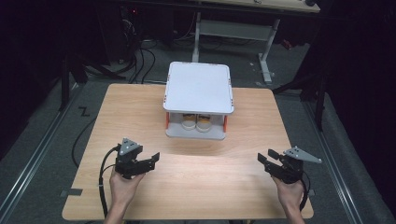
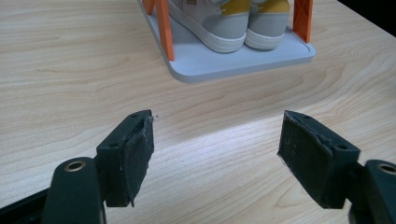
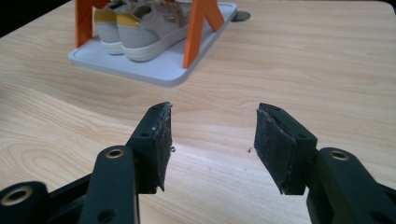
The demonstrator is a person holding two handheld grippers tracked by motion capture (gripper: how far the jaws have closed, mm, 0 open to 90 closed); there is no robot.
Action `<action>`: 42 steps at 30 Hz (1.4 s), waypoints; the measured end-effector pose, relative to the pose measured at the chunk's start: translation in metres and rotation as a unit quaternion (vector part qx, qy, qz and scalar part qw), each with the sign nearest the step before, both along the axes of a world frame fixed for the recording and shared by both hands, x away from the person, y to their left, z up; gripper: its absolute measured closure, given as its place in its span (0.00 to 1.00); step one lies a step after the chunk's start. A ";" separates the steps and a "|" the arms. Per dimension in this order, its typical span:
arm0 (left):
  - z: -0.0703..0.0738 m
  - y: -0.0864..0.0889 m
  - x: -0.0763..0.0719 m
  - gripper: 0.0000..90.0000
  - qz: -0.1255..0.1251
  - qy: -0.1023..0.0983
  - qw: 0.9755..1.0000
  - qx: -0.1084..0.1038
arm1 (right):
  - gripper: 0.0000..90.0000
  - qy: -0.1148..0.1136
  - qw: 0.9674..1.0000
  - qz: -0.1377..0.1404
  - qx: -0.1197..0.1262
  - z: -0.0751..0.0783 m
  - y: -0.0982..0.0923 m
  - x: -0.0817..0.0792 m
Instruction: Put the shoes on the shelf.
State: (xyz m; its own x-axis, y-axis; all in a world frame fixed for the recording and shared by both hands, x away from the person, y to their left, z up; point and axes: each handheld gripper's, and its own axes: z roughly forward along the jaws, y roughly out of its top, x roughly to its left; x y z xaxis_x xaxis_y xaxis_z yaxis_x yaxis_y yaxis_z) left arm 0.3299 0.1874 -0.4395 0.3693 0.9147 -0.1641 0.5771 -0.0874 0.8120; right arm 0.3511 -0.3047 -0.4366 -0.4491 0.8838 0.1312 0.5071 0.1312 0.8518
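At the near edge of the wooden table (image 1: 140,116), two hand-held tongs, both wide open and empty. Left gripper (image 1: 152,158) low over the bare wood at the left, jaws aimed inward and slightly forward; right gripper (image 1: 264,157) mirrored at the right, about level with it. Between each set of pads (image 2: 135,154) nothing but tabletop, the same for the right pair (image 3: 161,140). Farther off, on the table's centre line and toward its far side, a small grey two-tier rack (image 1: 198,88) on orange posts (image 2: 164,28), flat top shelf bare. On its lower tray, a pair of pale shoes (image 1: 196,122) with yellow collars, side by side, heels toward the person, long axes running away from the near edge. Rack ahead of and between both grippers, neither clearly the nearer. Toes hidden under the shelf; probably low sneakers, though the dim light leaves that unsure. Likely next: a forward, converging reach toward the heels.
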 end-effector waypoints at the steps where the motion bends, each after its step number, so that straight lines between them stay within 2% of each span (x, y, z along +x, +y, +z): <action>1: -0.002 0.001 0.000 0.30 0.001 0.002 1.000 0.000 | 0.51 0.002 1.000 -0.001 0.000 -0.002 -0.001 0.000; 9: -0.017 0.008 0.004 0.30 0.016 0.020 1.000 0.003 | 0.51 0.016 1.000 -0.014 -0.011 -0.017 -0.004 0.003; 15: -0.023 0.011 0.008 0.30 0.027 0.026 0.999 0.006 | 0.51 0.032 0.999 -0.021 -0.019 -0.028 -0.006 0.007; 28: -0.040 0.012 0.020 0.30 0.041 0.050 0.997 0.030 | 0.52 0.049 0.997 -0.035 -0.042 -0.045 -0.002 0.021; 30: -0.043 0.013 0.022 0.30 0.045 0.052 0.997 0.038 | 0.52 0.048 0.997 -0.035 -0.049 -0.047 -0.001 0.024; 42: -0.054 0.017 0.029 0.31 0.072 0.051 0.995 0.050 | 0.51 0.052 0.995 -0.053 -0.068 -0.057 0.000 0.035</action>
State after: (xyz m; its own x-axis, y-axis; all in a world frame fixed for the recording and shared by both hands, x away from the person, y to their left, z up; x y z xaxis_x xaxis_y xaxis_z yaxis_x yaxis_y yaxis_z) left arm 0.3591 0.2042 -0.4931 0.2191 0.9707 -0.0988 0.6680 -0.0754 0.7403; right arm 0.3857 -0.3043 -0.4936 -0.3424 0.9383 0.0478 0.6092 0.1830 0.7717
